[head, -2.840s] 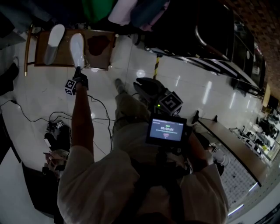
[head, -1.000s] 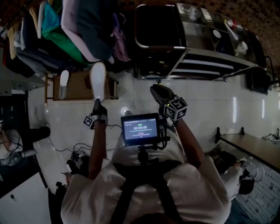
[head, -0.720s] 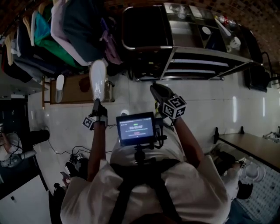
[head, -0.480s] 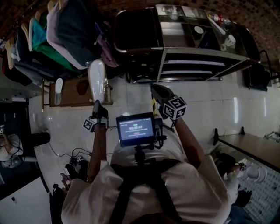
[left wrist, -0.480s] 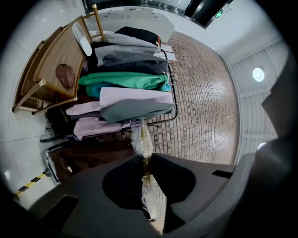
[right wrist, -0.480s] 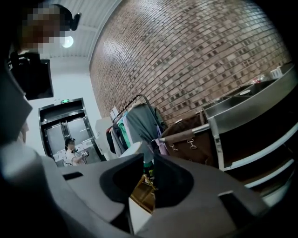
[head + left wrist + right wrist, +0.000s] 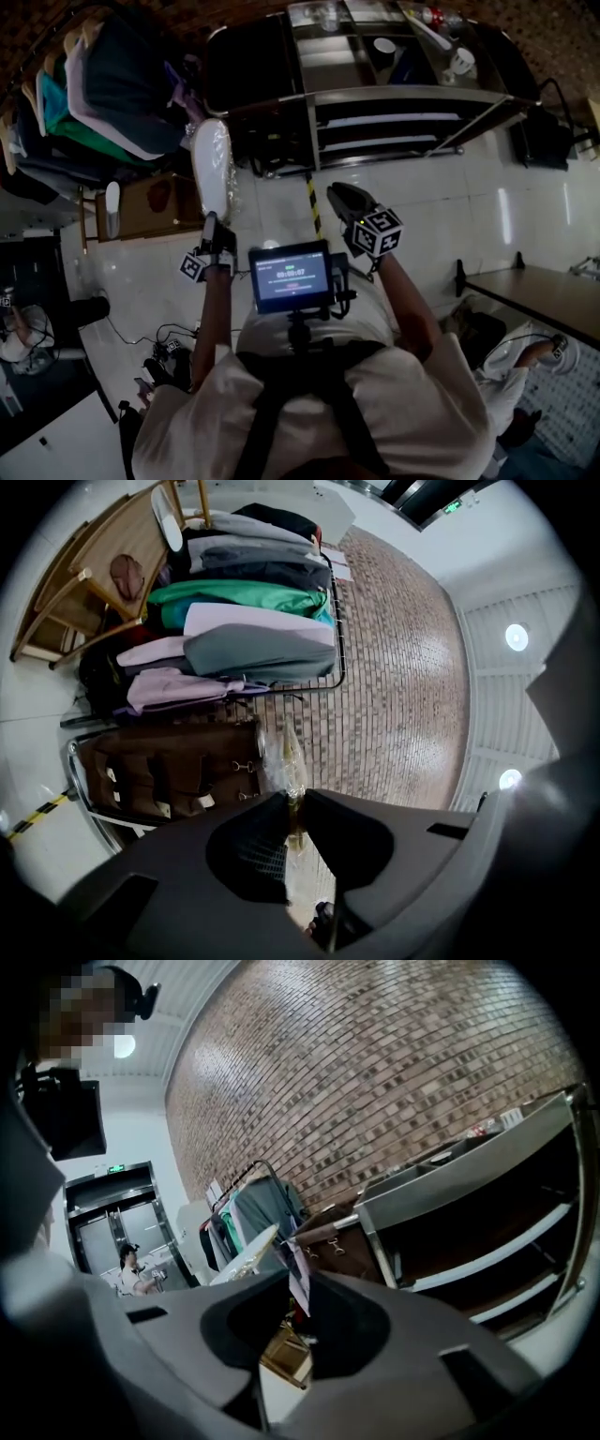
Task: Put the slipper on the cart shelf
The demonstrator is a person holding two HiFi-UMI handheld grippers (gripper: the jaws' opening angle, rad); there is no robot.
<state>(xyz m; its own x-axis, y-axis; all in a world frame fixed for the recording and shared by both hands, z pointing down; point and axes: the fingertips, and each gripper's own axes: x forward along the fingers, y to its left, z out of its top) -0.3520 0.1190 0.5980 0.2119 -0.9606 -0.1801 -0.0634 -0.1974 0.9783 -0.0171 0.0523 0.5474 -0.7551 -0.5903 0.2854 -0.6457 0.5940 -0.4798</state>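
Just short of the cart (image 7: 424,95), the left gripper (image 7: 214,225) pinches the slipper (image 7: 212,167), right gripper (image 7: 343,198) closed empty; mid-carry, I'd say, needing a reach onto the shelf (image 7: 380,120).

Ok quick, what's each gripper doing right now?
Left gripper: jaws closed on the plastic-wrapped white slipper.
Right gripper: jaws closed, nothing in them.

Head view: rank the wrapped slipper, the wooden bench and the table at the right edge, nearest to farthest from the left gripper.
1. slipper: clamped by its plastic wrap in the left gripper, just ahead of the jaws.
2. wooden bench: on the floor, off to the gripper's left.
3. table: far right edge, past the person's body.
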